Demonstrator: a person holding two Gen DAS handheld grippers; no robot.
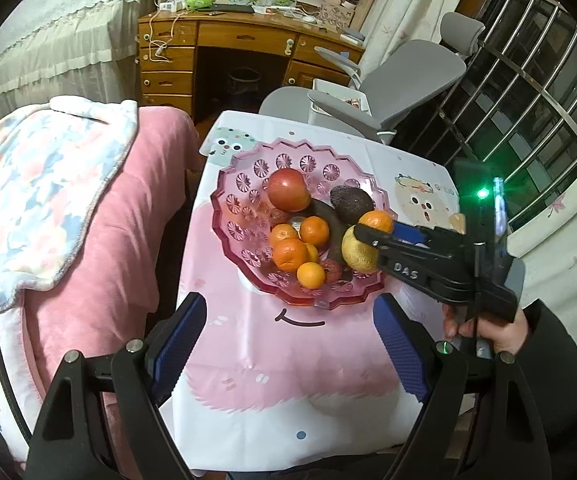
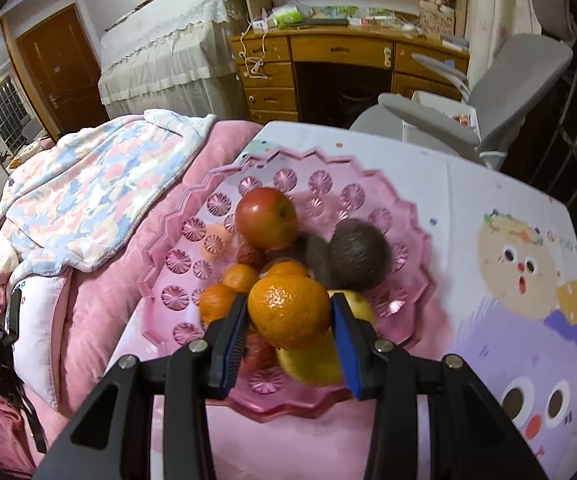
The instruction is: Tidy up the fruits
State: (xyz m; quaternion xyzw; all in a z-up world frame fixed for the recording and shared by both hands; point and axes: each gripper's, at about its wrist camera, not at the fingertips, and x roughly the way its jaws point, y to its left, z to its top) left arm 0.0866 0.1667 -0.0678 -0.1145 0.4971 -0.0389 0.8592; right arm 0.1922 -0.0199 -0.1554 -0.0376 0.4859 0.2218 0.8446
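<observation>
My table (image 1: 248,380) holds the pink bowl (image 1: 224,184) near its far left corner. Nearly all the fruit sits in it: a red apple (image 1: 287,189), a dark avocado (image 1: 350,201), a yellow pear (image 1: 356,252) and small oranges. I think I am almost done.

My right gripper (image 2: 288,322) pinches one orange (image 2: 288,310) just above the bowl's near side. It only needs setting down. It is round, so it points no way.

My left gripper (image 1: 288,344) is spread wide, holding nothing, by the table's near edge.
</observation>
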